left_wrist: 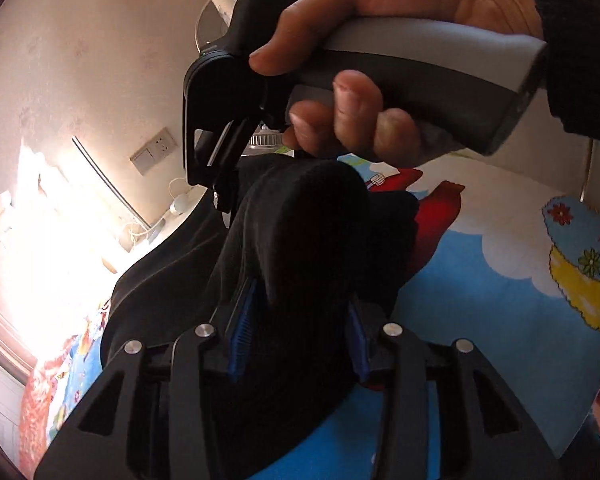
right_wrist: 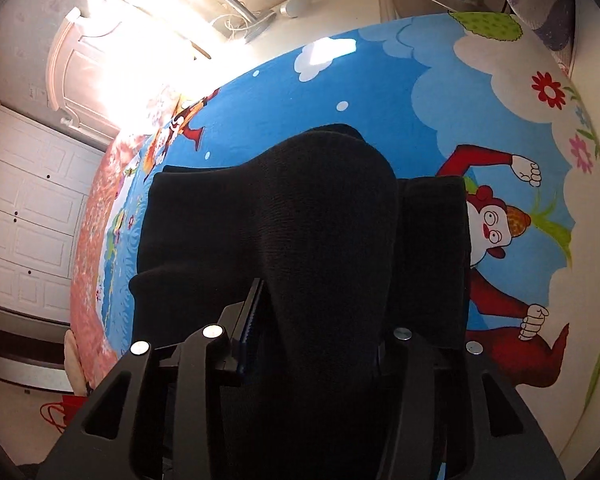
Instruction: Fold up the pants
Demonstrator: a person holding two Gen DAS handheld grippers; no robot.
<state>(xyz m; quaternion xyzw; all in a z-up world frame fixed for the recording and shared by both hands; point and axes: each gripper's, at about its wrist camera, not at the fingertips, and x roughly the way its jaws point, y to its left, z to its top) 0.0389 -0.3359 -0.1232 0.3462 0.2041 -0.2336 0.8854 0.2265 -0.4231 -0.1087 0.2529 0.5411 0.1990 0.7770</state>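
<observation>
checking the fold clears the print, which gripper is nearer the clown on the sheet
Right, it seems. The right gripper sits just beside the clown, gripping the pants. The left gripper has the bunched pants between it and the clown.

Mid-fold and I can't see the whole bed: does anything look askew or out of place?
Nothing looks damaged or spilled. The black pants are bunched, not flat: a thick hump of cloth sits between the fingers of the left gripper and of the right gripper, over the cartoon bedspread.
</observation>
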